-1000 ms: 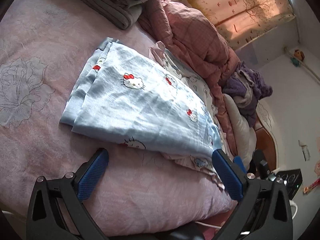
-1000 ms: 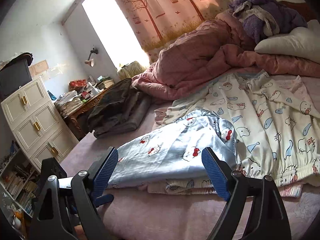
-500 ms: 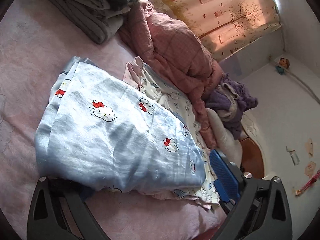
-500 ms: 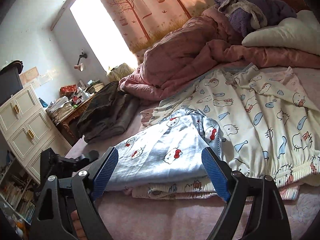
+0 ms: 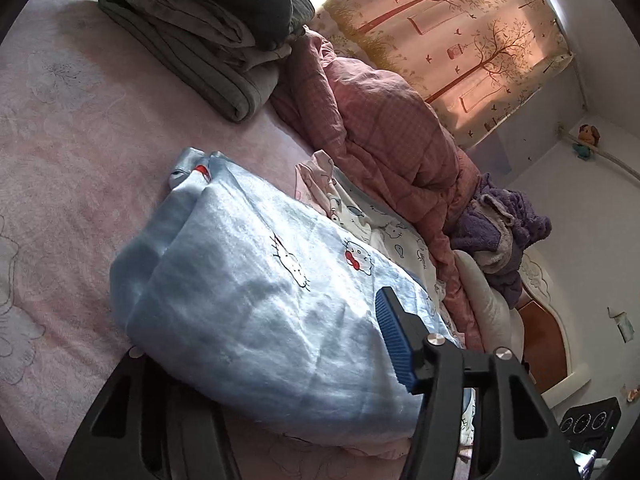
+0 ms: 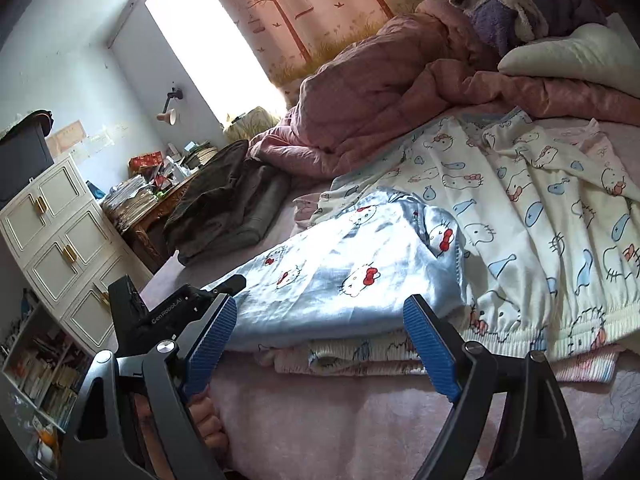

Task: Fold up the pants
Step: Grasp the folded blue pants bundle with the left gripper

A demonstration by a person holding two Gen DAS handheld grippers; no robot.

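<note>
Light blue cat-print pants (image 5: 256, 292) lie folded on the pink bed, also in the right wrist view (image 6: 344, 276). My left gripper (image 5: 260, 360) has its jaws around the near edge of the pants: the right finger (image 5: 394, 340) rests on top, the left finger is hidden under the cloth. I cannot tell if it grips. It shows from outside in the right wrist view (image 6: 180, 304). My right gripper (image 6: 320, 344) is open and empty, just short of the pants' near edge.
White cat-print pyjamas (image 6: 540, 216) lie under and right of the pants. A pink quilt (image 5: 380, 132), grey folded clothes (image 5: 208, 36), a purple robe (image 6: 520, 4) and a pillow (image 6: 580, 56) sit behind. White drawers (image 6: 60, 232) stand beside the bed.
My left gripper has pushed forward onto the near edge of the pants, its jaws narrowing over the cloth. My right gripper has moved slightly closer and stays open.
</note>
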